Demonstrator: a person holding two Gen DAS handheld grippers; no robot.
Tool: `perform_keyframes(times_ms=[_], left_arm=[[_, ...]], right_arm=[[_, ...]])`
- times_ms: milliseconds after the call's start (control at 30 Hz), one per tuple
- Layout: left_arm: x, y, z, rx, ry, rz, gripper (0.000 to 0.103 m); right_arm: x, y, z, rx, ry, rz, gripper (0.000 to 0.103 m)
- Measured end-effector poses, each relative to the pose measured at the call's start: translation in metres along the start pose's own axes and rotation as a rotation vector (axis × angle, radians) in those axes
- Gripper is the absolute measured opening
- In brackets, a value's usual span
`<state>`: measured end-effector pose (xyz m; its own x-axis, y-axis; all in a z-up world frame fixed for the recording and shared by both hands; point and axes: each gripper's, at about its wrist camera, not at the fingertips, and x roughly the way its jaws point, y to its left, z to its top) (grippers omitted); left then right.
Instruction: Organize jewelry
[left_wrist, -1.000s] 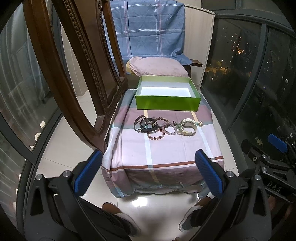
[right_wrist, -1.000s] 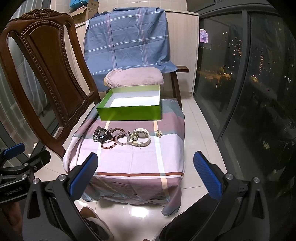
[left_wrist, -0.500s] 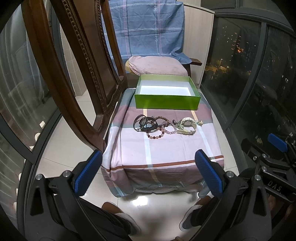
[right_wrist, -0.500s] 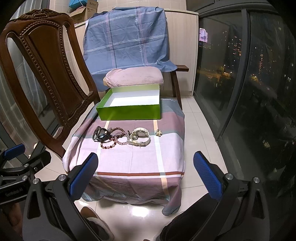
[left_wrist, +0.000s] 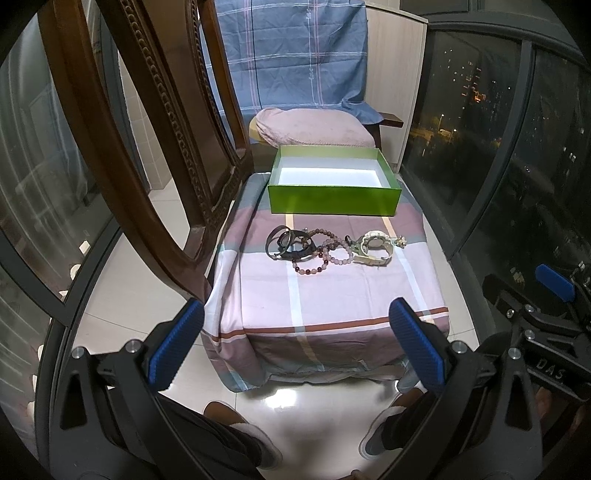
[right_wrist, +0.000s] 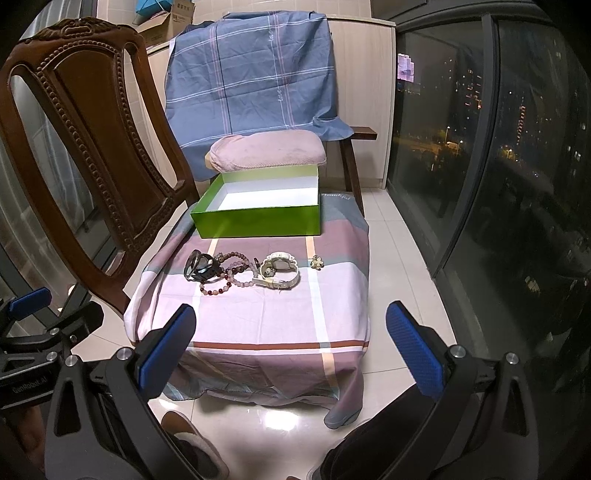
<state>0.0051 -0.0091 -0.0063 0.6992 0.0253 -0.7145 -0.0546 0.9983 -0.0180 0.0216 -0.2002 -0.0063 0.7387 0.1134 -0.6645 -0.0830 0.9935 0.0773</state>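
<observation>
Wood comes first at the left: a carved dark chair stands beside a low table covered by a pink plaid cloth. Across the middle of that cloth the jewelry lies in one loose row. Nearest the left edge sit the dark bangles, overlapping the beaded bracelets; next comes a white wristwatch, and just beside it, toward the right edge, a small gold trinket that is too small to identify. Behind the row, along the far edge, an open green box shows a bare white floor.

By my reading nothing is sorted yet: every piece I can see is on the cloth, none in the box, so the whole transfer remains.

Both tools hang short of the near edge, above the tiled floor. The left gripper has its blue pads spread wide and grasps nothing; the right gripper is likewise spread and unloaded.

Where the bangles and beads overlap, I cannot tell how many separate pieces there are or whether they are tangled. The near inner wall of the box hides part of its floor, and the table legs are covered by cloth
</observation>
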Motion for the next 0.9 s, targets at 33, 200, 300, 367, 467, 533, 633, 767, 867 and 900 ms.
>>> perform_keyframes(times_ms=[33,200,300,367,467,533,633,767,867,900], left_arm=[[0.000,0.000,0.000,-0.002,0.002,-0.001,0.099],[0.001,0.001,0.000,-0.003,0.002,-0.002,0.099],[0.002,0.001,0.000,-0.002,0.003,-0.002,0.099],[0.002,0.001,0.000,-0.002,0.005,-0.003,0.099],[0.002,0.001,0.000,-0.001,0.007,-0.003,0.099],[0.003,0.001,0.001,-0.001,0.006,-0.003,0.099],[0.004,0.001,0.001,-0.002,0.010,-0.003,0.099],[0.007,0.002,0.001,-0.003,0.015,-0.005,0.099],[0.011,0.001,0.000,-0.001,0.022,-0.006,0.099],[0.013,0.001,0.001,-0.002,0.025,-0.007,0.099]], right_arm=[[0.000,0.000,0.000,-0.001,0.000,-0.002,0.100],[0.003,0.001,-0.001,0.001,0.007,-0.002,0.100],[0.004,0.001,-0.001,0.004,0.009,-0.001,0.100],[0.004,0.002,-0.001,0.004,0.013,-0.002,0.100],[0.005,0.002,-0.001,0.006,0.011,-0.002,0.100],[0.005,0.002,-0.001,0.003,0.011,-0.002,0.100],[0.006,0.002,-0.001,0.005,0.016,-0.001,0.100],[0.009,0.002,-0.001,0.010,0.024,0.002,0.100],[0.012,0.002,-0.001,0.012,0.028,0.003,0.100],[0.014,0.001,-0.001,0.013,0.031,0.004,0.100]])
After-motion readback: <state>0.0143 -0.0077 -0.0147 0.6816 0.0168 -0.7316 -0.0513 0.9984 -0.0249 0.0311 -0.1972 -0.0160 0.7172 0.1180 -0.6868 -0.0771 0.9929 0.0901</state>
